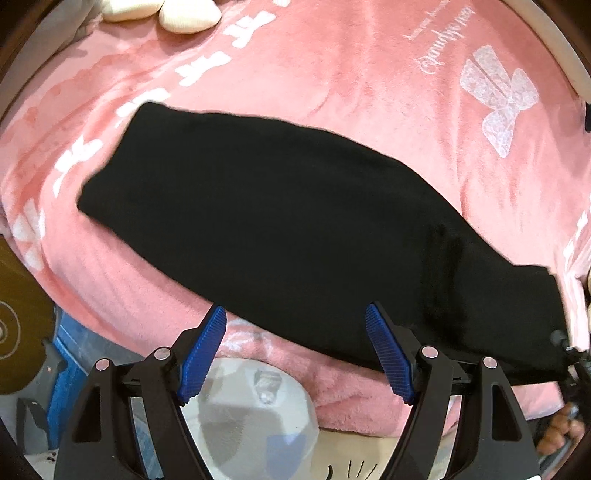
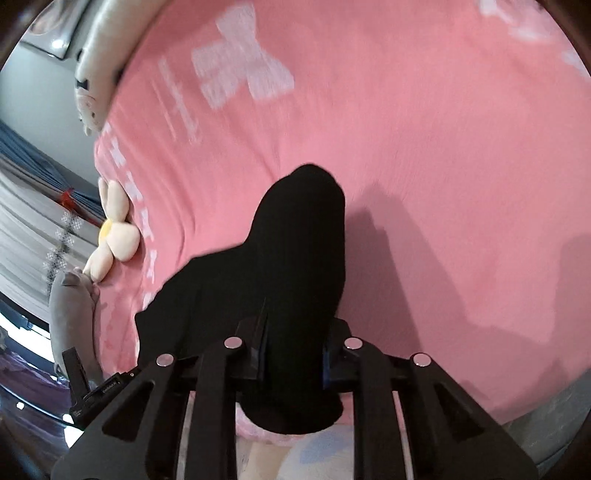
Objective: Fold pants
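The black pants [image 1: 280, 221] lie as a long folded band across the pink blanket [image 1: 332, 81] on the bed. My left gripper [image 1: 295, 350] is open, its blue pads [image 1: 205, 354] just short of the pants' near edge, holding nothing. My right gripper [image 2: 291, 354] is shut on one end of the pants [image 2: 295, 266], which drapes up and over its fingers and hides the pads. The same end, with the other gripper's tip beside it, shows at the far right of the left wrist view [image 1: 546, 317].
Cream plush toys [image 1: 162, 13] lie at the bed's far edge. A flower plush [image 2: 114, 232] and a grey plush [image 2: 74, 306] sit at the left side of the bed. The near bed edge drops to the floor [image 1: 258, 424]. A blue crate [image 1: 70, 362] stands below left.
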A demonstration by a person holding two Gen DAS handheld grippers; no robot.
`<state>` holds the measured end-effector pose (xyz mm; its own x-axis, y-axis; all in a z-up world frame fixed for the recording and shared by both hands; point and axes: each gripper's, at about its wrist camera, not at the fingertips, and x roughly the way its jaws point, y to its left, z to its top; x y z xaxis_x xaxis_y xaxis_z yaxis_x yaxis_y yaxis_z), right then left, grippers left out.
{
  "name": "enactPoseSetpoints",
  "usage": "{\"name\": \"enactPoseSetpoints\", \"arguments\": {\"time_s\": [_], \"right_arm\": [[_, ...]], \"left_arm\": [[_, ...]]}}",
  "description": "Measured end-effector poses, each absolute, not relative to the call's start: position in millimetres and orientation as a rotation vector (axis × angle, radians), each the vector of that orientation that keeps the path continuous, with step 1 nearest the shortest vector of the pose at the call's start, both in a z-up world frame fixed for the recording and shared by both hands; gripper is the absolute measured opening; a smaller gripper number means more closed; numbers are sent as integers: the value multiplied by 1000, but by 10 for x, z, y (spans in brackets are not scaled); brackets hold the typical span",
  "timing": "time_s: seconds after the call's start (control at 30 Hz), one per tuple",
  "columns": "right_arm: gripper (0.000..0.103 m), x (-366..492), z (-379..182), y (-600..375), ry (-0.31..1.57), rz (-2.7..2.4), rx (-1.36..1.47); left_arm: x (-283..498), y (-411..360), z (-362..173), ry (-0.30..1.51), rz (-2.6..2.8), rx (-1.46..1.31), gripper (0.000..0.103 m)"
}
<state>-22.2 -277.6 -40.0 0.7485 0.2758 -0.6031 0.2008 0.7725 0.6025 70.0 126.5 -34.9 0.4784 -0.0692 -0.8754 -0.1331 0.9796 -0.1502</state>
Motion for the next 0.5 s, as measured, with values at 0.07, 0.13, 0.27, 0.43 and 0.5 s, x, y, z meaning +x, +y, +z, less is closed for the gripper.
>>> {"name": "enactPoseSetpoints", "arguments": {"time_s": [0.07,0.13,0.27,0.43,0.5], "right_arm": [[18,-316,-295,-2954,711,-21,655],[20,-455,-310,-3210,693,-114,648],[45,-501,-740,-3469,861,-279,510],[47,-685,-147,-2777,668,-276,259],[47,-509,-119,-2329,724,-112,180]], "left_arm": [[723,1248,-363,1072,43,-189,75],[730,1195,-386,1080,44,-178,75],[736,1102,-539,1114,31,-163,75],[782,987,-612,1127,6,-128,75],[802,960,-642,1133,-6,-122,75]]}}
